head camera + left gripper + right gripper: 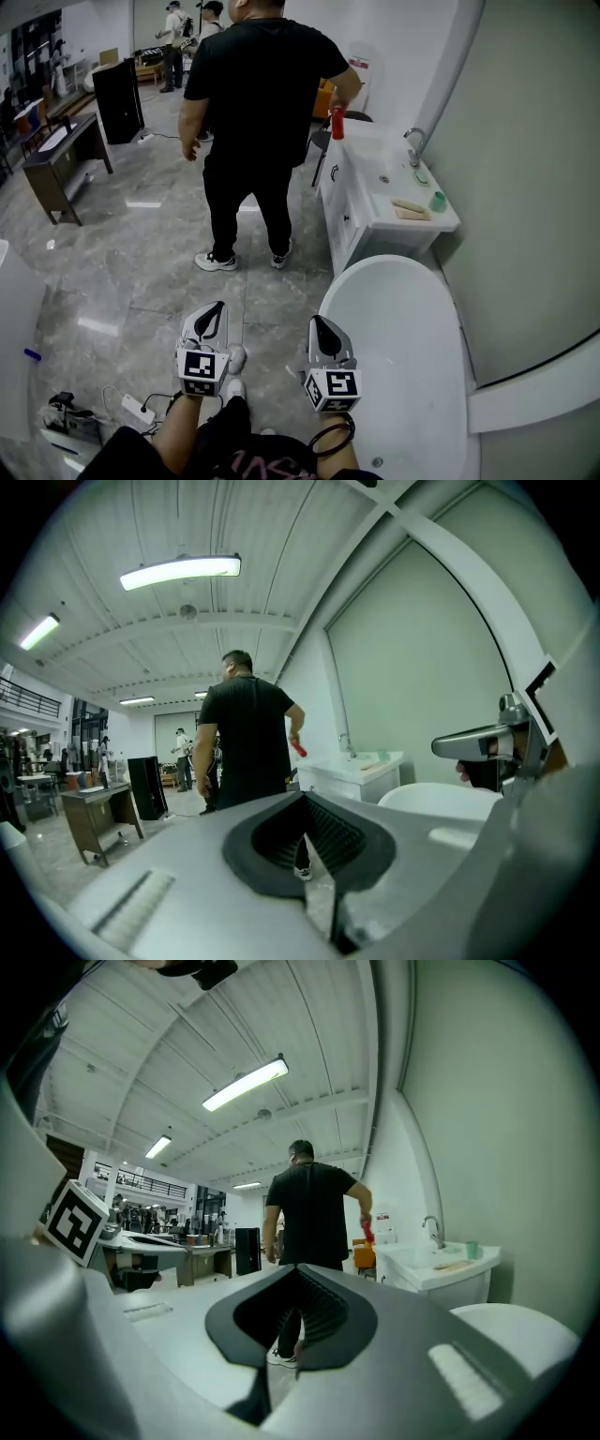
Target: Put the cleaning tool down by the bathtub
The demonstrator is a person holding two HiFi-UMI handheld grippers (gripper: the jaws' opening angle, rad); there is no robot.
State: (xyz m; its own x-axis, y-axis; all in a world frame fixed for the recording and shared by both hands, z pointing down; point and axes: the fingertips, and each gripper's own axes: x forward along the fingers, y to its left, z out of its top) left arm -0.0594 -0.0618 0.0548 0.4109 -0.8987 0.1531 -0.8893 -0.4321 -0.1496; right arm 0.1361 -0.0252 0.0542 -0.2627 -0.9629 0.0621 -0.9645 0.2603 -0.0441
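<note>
Neither of my grippers has anything in it. The left gripper (217, 307) has its fingers pressed together at the tips, and through the hollow behind them I see only floor and a shoe. The right gripper (318, 322) is the same, tips meeting on nothing. So the cleaning tool is not with me. My best guess is that it is the red thing (337, 123) in the hand of the person in black (258, 84). That person stands well beyond the far end of the bathtub (403, 352), by the corner of the bench with the sink (352, 220). The red thing is held roughly upright there, ahead of both grippers and a little to the right. The right gripper hangs just beside the bathtub's floor-side rim and the left is further out over the floor, so I judge the right the nearer one for any handover and for the set-down. Much is uncertain. The red thing is small and its lower end is lost in the hand, so I cannot tell brush from bottle. Pale things (410, 208) on the bench could equally be the tool. The bathtub's near end is cut off by the frame and my arm, and the bathtub hides the floor on its wall side.
</note>
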